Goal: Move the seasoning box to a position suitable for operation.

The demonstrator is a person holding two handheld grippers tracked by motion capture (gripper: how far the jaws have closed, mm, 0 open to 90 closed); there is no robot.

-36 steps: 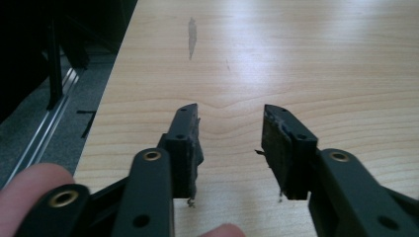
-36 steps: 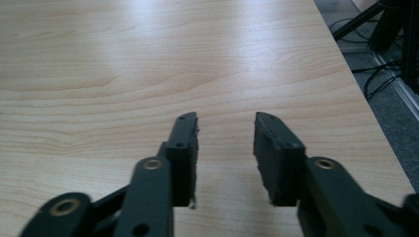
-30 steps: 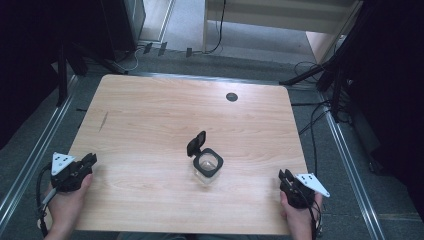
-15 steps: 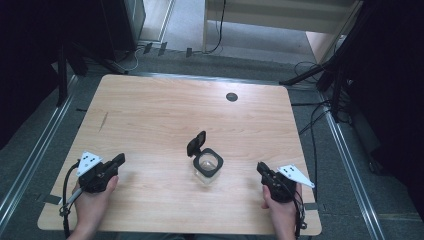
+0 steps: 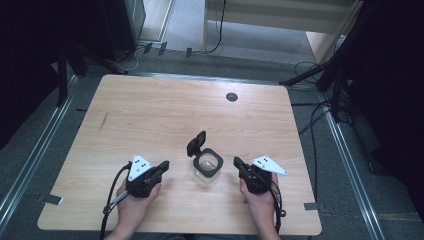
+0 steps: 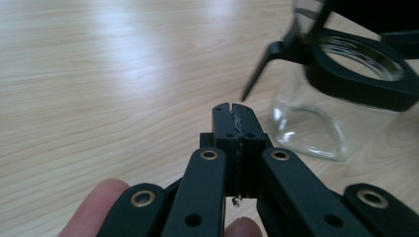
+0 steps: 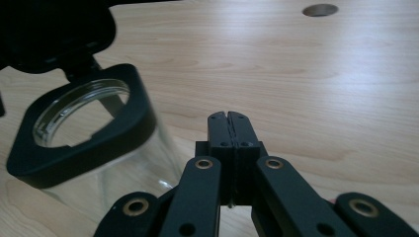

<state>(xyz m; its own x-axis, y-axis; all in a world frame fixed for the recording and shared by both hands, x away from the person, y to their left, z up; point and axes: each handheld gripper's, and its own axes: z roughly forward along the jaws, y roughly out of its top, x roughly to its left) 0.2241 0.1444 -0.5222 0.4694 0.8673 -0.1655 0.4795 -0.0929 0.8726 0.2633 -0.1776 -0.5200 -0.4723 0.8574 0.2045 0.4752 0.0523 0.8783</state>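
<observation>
A clear glass jar with a black square collar and raised flip lid (image 5: 206, 167) stands lower centre on the light wooden worktop (image 5: 150, 115). Left claw (image 5: 162, 166) and right claw (image 5: 237, 163) flank it, jaws fully closed, empty.

Both tools are black. The left gripper (image 5: 163, 165) carries a grey three-cornered plate (image 5: 139, 164) dotted with small dark marks, and a black cable (image 5: 111, 202) trails back past the bare forearm. The right gripper (image 5: 236, 162) bears the same plate (image 5: 269, 164) and its own black cable (image 5: 275, 200). In the gripper views, flat black link arms (image 6: 201, 197) are pinned with brass-ringed rivets (image 6: 209, 155) and small dark screw holes mark the ribbed jaw blocks (image 7: 230, 133).
</observation>
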